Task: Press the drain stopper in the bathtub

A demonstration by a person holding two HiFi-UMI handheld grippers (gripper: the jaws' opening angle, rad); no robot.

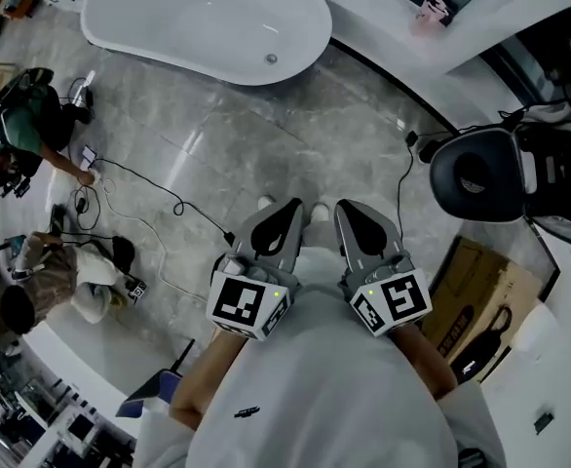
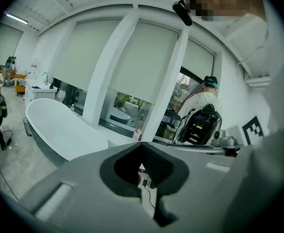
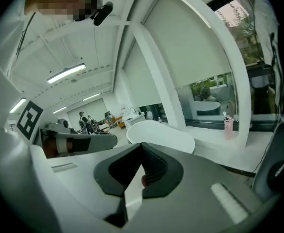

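The two grippers are held close together in front of the person's body, well above the grey floor (image 1: 266, 154). In the head view the left gripper (image 1: 290, 208) and the right gripper (image 1: 350, 208) are seen side by side, each pointing forward, with the marker cubes nearest the chest.

In the left gripper view, the fingers (image 2: 157, 165) of the left gripper (image 2: 142, 147) are pressed together at the tips, and nothing is held between them; only a thin sliver of floor and cable is seen through the slit behind the tips. In the right gripper view, the fingers (image 3: 154, 166) of the right gripper (image 3: 142, 147) are likewise pressed together at the tips, with nothing pinched.

The white bathtub (image 1: 169, 8) stands on the floor ahead of the person, well apart from both grippers. The drain stopper (image 1: 272, 58) is seen as a small round grey disc on the tub's bottom, toward the end nearer the window ledge (image 1: 480, 22). The bathtub is also seen in the distance beyond the fingertips in the left gripper view (image 2: 64, 130) and in the right gripper view (image 3: 159, 132).

A pink bottle (image 1: 432, 10) stands on the ledge beyond the tub. A black chair (image 1: 475, 174) and a cardboard box (image 1: 480, 305) are placed to the person's right. A black cable (image 1: 169, 203) lies across the floor at the left, where two people are crouched.
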